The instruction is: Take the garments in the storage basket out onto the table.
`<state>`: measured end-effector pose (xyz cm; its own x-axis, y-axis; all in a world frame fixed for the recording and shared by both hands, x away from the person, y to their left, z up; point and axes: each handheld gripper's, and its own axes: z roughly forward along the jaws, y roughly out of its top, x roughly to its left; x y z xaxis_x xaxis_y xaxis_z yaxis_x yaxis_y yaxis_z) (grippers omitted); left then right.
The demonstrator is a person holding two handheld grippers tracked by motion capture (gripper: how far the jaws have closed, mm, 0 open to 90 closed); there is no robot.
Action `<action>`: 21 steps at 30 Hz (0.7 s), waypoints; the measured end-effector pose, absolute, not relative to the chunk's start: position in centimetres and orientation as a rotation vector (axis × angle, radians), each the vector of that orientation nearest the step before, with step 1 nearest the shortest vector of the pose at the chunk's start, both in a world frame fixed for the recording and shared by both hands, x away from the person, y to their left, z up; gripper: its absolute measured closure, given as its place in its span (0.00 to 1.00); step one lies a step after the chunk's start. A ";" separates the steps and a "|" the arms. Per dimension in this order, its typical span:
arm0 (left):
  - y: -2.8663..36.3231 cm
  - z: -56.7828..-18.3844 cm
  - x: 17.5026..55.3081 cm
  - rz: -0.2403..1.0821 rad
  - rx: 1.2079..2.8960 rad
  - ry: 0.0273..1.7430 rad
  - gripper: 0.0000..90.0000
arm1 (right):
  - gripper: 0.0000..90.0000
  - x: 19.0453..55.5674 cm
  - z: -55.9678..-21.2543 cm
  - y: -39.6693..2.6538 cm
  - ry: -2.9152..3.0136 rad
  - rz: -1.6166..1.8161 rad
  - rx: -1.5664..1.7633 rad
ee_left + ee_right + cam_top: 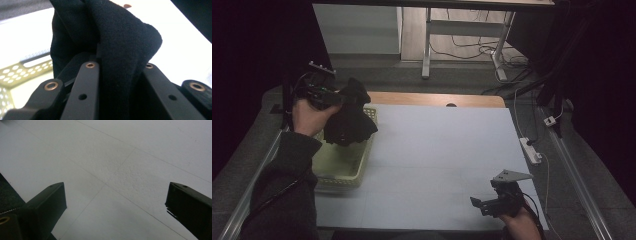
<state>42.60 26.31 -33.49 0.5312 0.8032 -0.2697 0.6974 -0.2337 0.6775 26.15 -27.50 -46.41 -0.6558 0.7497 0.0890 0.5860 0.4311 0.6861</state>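
Observation:
My left gripper (343,98) is raised above the pale yellow perforated basket (343,176) at the table's left, shut on a bunched black cloth (348,124) that hangs down over the basket's far end. In the left gripper view the black cloth (125,47) is pinched between the jaws, with the basket's wall (15,72) below at the left. Near the table's front right corner my right gripper (478,203) rests low, open, with nothing between its jaws. The right gripper (116,200) looks across bare white tabletop (112,165).
A white sheet covers the table (442,155), with a wooden strip (437,99) along its far edge. A power strip (530,150) and cables lie on the floor at the right. A desk's legs (427,45) stand beyond the table.

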 end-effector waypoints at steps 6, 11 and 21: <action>24.9 -32.2 42.5 0.168 1.997 1.160 0.88 | 0.03 26.1 -46.4 -27.5 2.455 1.040 1.165; 23.8 -31.3 42.5 0.158 2.000 1.114 0.88 | 0.03 26.2 -46.4 -27.5 2.450 1.044 1.168; 21.0 -29.7 42.2 0.163 2.023 1.010 0.87 | 0.03 26.1 -46.4 -27.6 2.437 1.051 1.179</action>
<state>42.23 20.96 -29.69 0.6659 0.7076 -0.2364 0.5969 -0.3153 0.7378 26.15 -27.63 -46.39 -0.6466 0.7572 0.0921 0.5867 0.4165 0.6945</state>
